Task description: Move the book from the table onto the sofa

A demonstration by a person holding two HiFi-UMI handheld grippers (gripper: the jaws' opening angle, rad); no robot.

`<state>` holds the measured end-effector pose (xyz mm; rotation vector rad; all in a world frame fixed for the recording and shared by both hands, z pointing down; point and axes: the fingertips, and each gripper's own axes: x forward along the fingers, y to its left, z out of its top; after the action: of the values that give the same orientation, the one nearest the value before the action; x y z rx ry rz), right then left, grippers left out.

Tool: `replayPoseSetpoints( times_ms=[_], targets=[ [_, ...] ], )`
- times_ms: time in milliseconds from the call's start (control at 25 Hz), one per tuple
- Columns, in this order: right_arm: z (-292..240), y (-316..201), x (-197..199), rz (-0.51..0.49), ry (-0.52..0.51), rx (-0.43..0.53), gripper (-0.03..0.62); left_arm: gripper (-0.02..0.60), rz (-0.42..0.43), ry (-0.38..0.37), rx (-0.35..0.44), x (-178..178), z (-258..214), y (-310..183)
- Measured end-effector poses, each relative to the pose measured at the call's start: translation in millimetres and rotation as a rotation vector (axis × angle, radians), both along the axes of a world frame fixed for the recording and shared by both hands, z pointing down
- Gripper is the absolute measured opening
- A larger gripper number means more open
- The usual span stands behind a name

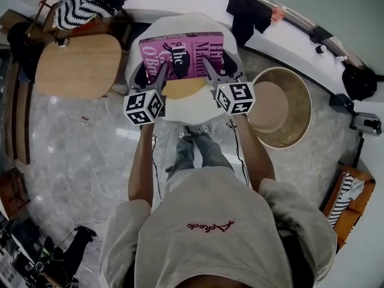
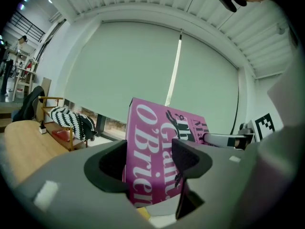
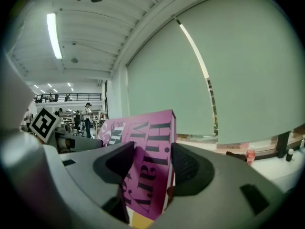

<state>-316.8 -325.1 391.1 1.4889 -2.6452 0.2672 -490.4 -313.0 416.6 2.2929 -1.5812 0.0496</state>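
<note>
Carrying the pink book [image 1: 183, 53] level needs matched motion from left tool [image 1: 158, 78] and right tool [image 1: 210, 71], both clamped on it.

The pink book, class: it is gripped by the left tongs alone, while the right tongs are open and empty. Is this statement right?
Not quite. The left tongs do grip the pink book, but not alone: the right tongs are shut on it too, as the right gripper view shows, with the cover between their jaws.
</note>
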Motion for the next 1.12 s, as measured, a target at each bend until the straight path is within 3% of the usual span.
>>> replayPoseSetpoints(
  times_ms=[320,1120],
  targets=[
    [79.7,-2.2,-10.0,-0.043,0.015,-0.116,0.252,0.293,-0.056,0.008,-0.119,-8.3,79.8,9.4],
    [307.0,50.6,-5.1,-0.052,0.055,-0.419,0.252,0.293,-0.066,0.045,-0.413,-2.1,305.4,71.0]
  ],
)
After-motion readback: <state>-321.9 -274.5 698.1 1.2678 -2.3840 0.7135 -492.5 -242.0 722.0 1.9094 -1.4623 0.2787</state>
